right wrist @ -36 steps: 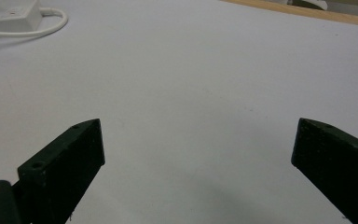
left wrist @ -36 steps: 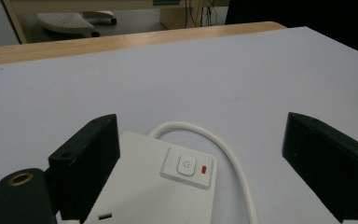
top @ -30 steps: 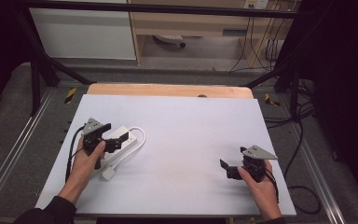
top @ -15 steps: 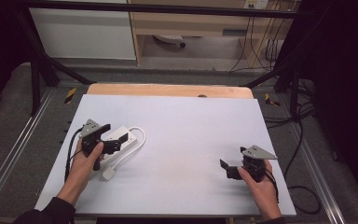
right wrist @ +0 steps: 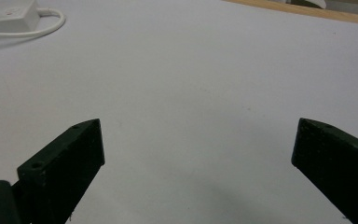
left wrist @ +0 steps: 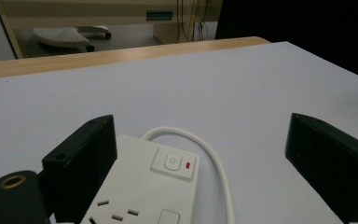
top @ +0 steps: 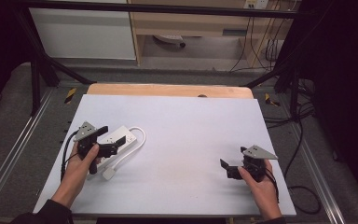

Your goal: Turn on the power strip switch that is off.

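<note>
Claw wide over power strip.

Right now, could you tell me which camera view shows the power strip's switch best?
The left gripper view: the power strip lies close between the open jaws, its switch plain. The high view shows the strip small beside the left gripper. The right gripper view catches a far corner.

Glossy white plastic power strip, matt table

floor: grey carpet | rear: white cabinet, wooden shelf unit | light: dim
</note>
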The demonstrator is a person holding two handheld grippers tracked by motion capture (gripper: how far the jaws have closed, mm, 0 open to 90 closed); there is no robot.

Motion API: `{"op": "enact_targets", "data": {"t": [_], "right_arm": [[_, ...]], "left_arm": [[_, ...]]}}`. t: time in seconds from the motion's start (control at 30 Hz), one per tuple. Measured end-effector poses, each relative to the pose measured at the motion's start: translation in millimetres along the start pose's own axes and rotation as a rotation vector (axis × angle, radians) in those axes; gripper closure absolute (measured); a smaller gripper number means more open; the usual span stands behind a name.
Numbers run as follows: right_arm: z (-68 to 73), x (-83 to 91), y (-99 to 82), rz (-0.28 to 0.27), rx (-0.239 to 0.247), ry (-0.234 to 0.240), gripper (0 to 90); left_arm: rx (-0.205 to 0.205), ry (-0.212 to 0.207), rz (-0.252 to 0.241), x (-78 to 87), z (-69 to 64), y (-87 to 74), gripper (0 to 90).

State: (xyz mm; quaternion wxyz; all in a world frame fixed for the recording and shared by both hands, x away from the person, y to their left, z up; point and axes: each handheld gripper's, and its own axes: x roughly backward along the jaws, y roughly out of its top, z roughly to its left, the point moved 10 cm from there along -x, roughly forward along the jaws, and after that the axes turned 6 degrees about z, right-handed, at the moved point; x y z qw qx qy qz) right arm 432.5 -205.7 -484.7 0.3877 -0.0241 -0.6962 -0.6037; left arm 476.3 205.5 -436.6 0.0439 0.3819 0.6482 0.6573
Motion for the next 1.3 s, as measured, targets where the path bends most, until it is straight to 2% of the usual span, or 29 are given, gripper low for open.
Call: {"op": "enact_targets", "data": {"t": [0.17,0.3,0.4,0.43,0.47,0.63,0.73,0.9,1.0,1.07,1.1,1.13,1.17,1.2,1.23,1.3], "right_arm": [[0.0,0.0,0.0,0.000,-0.003,0.001,2.8],[0.2,-0.8,-0.2,0.002,-0.003,0.000,2.8],[0.5,-0.9,-0.3,0.004,-0.005,0.001,2.8],[0.1,-0.8,-0.1,0.002,-0.003,-0.001,2.8],[0.1,-0.7,0.0,0.001,-0.004,-0.002,2.8],[0.4,-1.3,-0.5,0.005,-0.007,-0.001,2.8],[0.5,-1.2,-0.4,0.004,-0.005,-0.001,2.8],[0.2,-1.4,-0.4,0.003,-0.009,-0.002,2.8],[0.1,-1.7,-0.7,0.005,-0.008,-0.003,2.8],[0.0,-1.8,-1.2,0.007,-0.010,-0.004,2.7],[-0.5,-2.1,-1.3,0.007,-0.007,-0.007,2.6],[-1.1,-2.6,-2.2,0.012,-0.009,-0.009,2.6],[-2.1,-3.3,-3.1,0.017,-0.010,-0.016,2.6],[-2.1,-3.3,-3.1,0.017,-0.010,-0.016,2.6],[-3.9,-6.2,-6.5,0.037,-0.013,-0.026,2.6],[-4.4,-8.3,-8.4,0.050,-0.012,-0.030,2.6]], "left_arm": [[-0.023,-0.007,-0.029,17.6,-4.5,5.5,8.9],[-0.030,0.007,-0.036,34.6,-2.4,4.8,8.9],[-0.023,0.016,-0.049,43.7,-0.2,4.6,8.9],[-0.019,0.028,-0.057,53.3,3.6,4.1,8.9],[-0.019,0.028,-0.057,53.3,3.6,4.1,9.0],[0.007,0.052,-0.086,80.3,15.3,1.0,8.9],[0.011,0.057,-0.089,87.4,18.7,-2.4,8.9],[0.025,0.070,-0.085,99.2,25.8,-17.3,8.9],[0.038,0.060,-0.078,102.8,27.3,-32.5,8.9],[0.025,0.059,-0.052,101.1,26.6,-45.4,8.9],[0.025,0.059,-0.052,101.1,26.6,-45.4,8.9],[0.015,0.060,-0.018,96.9,24.8,-61.3,8.9],[0.015,0.060,-0.018,96.9,24.8,-61.3,8.9],[0.008,0.059,0.001,94.6,23.9,-69.0,8.9],[0.006,0.052,0.041,90.9,21.0,-79.5,8.9],[-0.004,0.054,0.046,90.7,20.3,-79.6,8.9]]}}
